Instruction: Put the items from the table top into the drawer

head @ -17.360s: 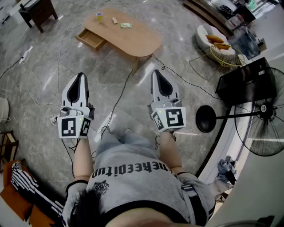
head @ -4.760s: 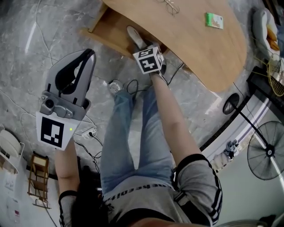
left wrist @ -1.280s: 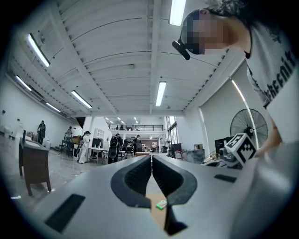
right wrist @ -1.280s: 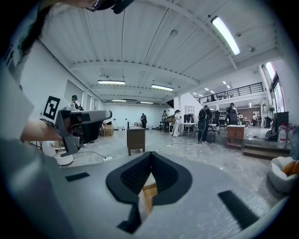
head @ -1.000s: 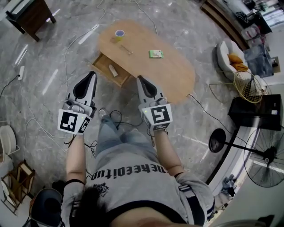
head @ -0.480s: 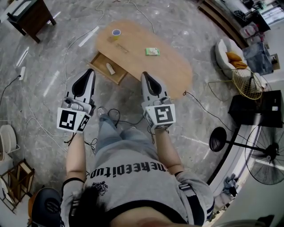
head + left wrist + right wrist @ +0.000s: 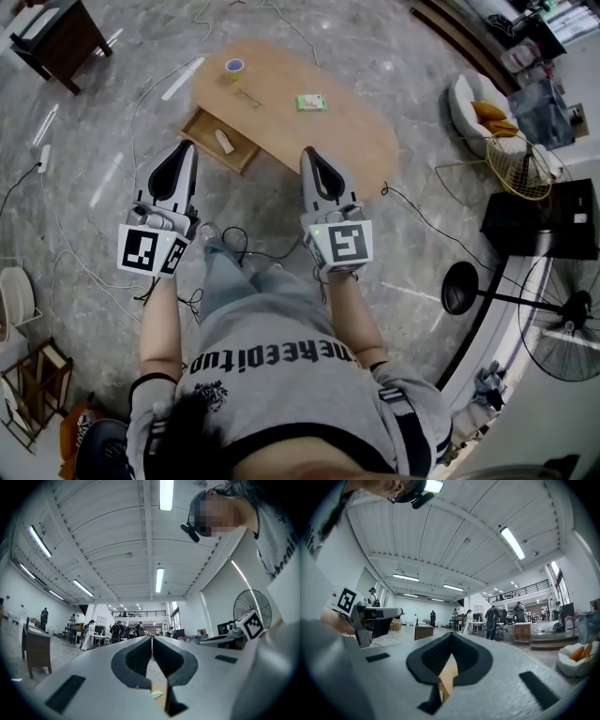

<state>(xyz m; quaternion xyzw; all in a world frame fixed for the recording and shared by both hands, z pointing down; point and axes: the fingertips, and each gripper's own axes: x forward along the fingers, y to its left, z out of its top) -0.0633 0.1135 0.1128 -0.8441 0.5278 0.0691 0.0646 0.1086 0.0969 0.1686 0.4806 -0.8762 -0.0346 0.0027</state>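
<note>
Both grippers are clenched on nothing: the left gripper (image 7: 186,147) and the right gripper (image 7: 309,153) each show their jaws pressed together with only open room beyond, and both hang well short of the surface (image 7: 361,141). The step in hand looks like the approach for the next pick, so settle your target before you close in. The green packet (image 7: 311,102) lies almost straight ahead of your right gripper, so I would take that one with the right. The tape roll (image 7: 233,67) sits further ahead of your left gripper, at the far edge, and a thin small thing (image 7: 246,97), too small to name, lies on the near side of it. The open drawer (image 7: 201,126) is just ahead of the left gripper and a little to its right, with a pale item (image 7: 224,142) already inside. Spread the right jaws before you arrive, not over the packet. It looks flat, so come in low and nearly level, catch it by one edge, and clamp only once both pads straddle it. Carry it leftward, high enough to clear the drawer's front wall, and release it beside the pale item. Mind the cables (image 7: 234,239) on the floor just below your grippers as you step forward.
</note>
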